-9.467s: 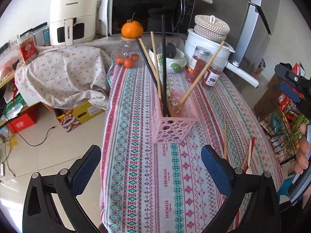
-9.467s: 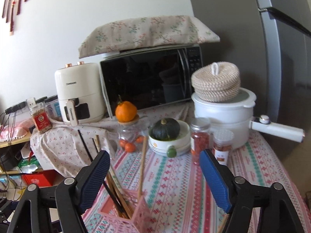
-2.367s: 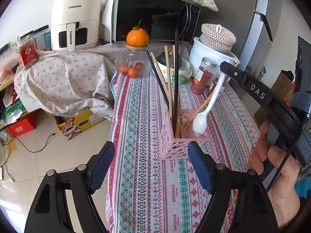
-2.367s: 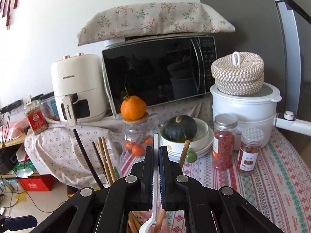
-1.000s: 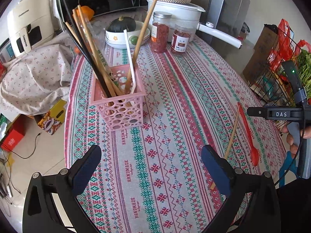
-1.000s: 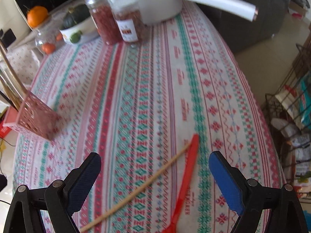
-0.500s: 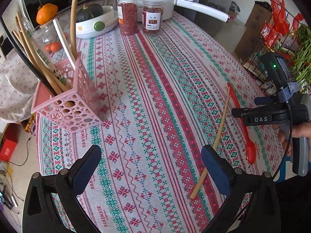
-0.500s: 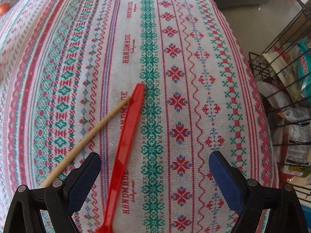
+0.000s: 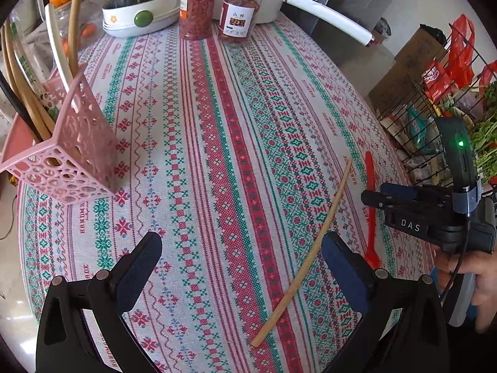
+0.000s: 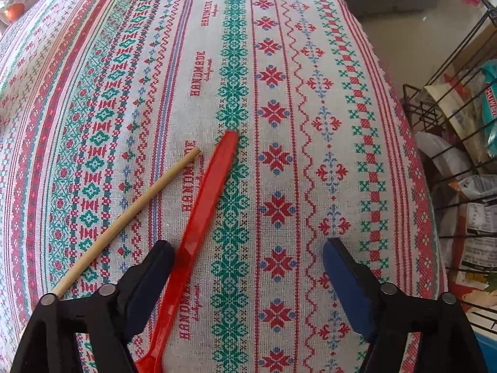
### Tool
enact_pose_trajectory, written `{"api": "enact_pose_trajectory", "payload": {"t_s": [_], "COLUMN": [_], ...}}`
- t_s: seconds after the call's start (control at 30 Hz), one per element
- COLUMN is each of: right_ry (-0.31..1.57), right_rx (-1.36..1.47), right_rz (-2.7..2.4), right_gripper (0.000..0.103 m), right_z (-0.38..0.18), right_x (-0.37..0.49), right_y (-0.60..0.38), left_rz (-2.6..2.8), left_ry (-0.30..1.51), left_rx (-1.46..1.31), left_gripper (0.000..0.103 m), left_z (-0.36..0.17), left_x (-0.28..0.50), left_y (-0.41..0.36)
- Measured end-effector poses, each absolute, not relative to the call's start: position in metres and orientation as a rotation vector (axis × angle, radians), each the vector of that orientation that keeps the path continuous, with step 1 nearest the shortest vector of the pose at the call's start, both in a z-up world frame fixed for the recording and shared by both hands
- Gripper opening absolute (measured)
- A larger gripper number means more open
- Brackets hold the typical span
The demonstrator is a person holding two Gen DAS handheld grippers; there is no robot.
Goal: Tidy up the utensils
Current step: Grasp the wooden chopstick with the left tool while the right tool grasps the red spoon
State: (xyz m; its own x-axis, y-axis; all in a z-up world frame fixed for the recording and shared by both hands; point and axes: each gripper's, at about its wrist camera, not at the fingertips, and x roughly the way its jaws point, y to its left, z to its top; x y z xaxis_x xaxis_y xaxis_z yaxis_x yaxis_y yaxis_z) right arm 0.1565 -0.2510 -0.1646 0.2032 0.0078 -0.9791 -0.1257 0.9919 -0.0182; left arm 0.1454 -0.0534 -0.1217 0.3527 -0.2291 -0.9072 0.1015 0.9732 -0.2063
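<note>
Lowered toward the table since the earlier frame, right hand-held gripper (image 10: 245, 261) closing astride the red spoon (image 10: 202, 214) beside the chopstick (image 10: 124, 217), pads not yet pressing, left hand-held gripper (image 9: 242, 258) spread; risk of catching the chopstick too.

Long red plastic spoon (image 10: 198, 217) lying flat on the patterned tablecloth, handle tip pointing away. Single bare wooden chopstick (image 9: 306, 256) just beside it, angled, far ends close together. Pink perforated plastic holder (image 9: 70, 158) well apart across the table, already stuffed with chopsticks and a white spoon.
</note>
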Motion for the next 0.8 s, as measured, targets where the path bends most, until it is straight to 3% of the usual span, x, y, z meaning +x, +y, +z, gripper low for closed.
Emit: {"api": "enact_pose_trajectory", "payload": {"t_s": [0.1,0.2,0.3,0.6,0.63,0.67,0.73,0.8], "right_ry": [1.351,1.352,1.37,1.372,1.366,1.361,1.353,1.346], "right_rx": [-0.108,-0.124,-0.093,0.05,0.059,0.068,0.094,0.113], "right_rz": [0.117,0.143,0.14,0.131,0.134,0.137,0.142,0.144], "right_gripper": [0.039,0.018,0.005,0.002,0.002,0.002,0.002,0.002], "right_z": [-0.154,-0.148,-0.146,-0.134,-0.131,-0.129,-0.124,-0.121], "right_x": [0.154,0.152,0.155,0.175,0.177,0.178,0.179,0.177], "right_y": [-0.248,-0.243,-0.246,-0.285,-0.289,-0.291,-0.296,-0.298], "left_rz": [-0.223,-0.234,-0.249,-0.337,-0.352,-0.369,-0.393,-0.418], "left_ry": [1.198,1.213,1.225,1.268,1.272,1.276,1.287,1.285], "left_rx": [-0.121,-0.113,-0.112,-0.074,-0.076,-0.081,-0.076,-0.05], "left_gripper": [0.103,0.103,0.103,0.1,0.094,0.081,0.069,0.063], "left_z": [-0.124,-0.129,-0.13,-0.131,-0.131,-0.132,-0.134,-0.136], "left_x": [0.148,0.149,0.151,0.162,0.163,0.164,0.166,0.168], "left_y": [-0.061,-0.067,-0.074,-0.102,-0.106,-0.111,-0.122,-0.135]}}
